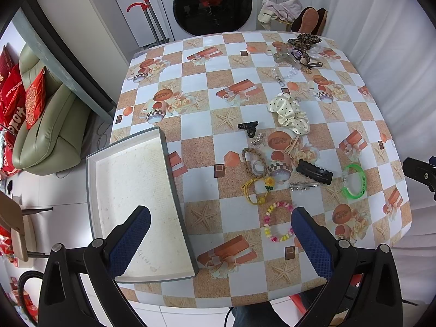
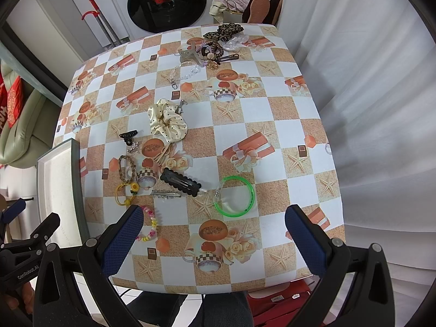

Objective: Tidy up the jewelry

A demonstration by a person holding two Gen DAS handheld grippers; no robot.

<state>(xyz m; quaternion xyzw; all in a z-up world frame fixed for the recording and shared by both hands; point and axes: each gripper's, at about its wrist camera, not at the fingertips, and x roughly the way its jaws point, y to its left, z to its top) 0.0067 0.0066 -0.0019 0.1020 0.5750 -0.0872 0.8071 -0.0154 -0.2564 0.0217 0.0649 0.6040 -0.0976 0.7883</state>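
Note:
A shallow grey-rimmed tray [image 1: 166, 147] with a white bare floor lies at the table's left edge; it also shows in the right wrist view [image 2: 75, 174]. Jewelry lies loose on the table: a green bangle [image 2: 252, 193], a pink-yellow bead bracelet [image 1: 268, 218], a black scalloped clip [image 1: 314, 171], a silver clip [image 1: 303, 185], a yellow flower tie [image 1: 256, 190], a braided band [image 1: 252, 158], a cream dotted scrunchie [image 1: 288, 111]. My left gripper [image 1: 220, 234] is open above the tray's near corner. My right gripper [image 2: 214, 231] is open above the near table, close to the bangle.
A second heap with a leopard-print bow [image 1: 305, 39], a clear chain [image 1: 283, 75] and clips lies at the far right. The checked tablecloth [image 1: 207, 103] covers the table. A washing machine [image 1: 212, 2] stands behind. A white curtain [image 2: 368, 81] hangs on the right.

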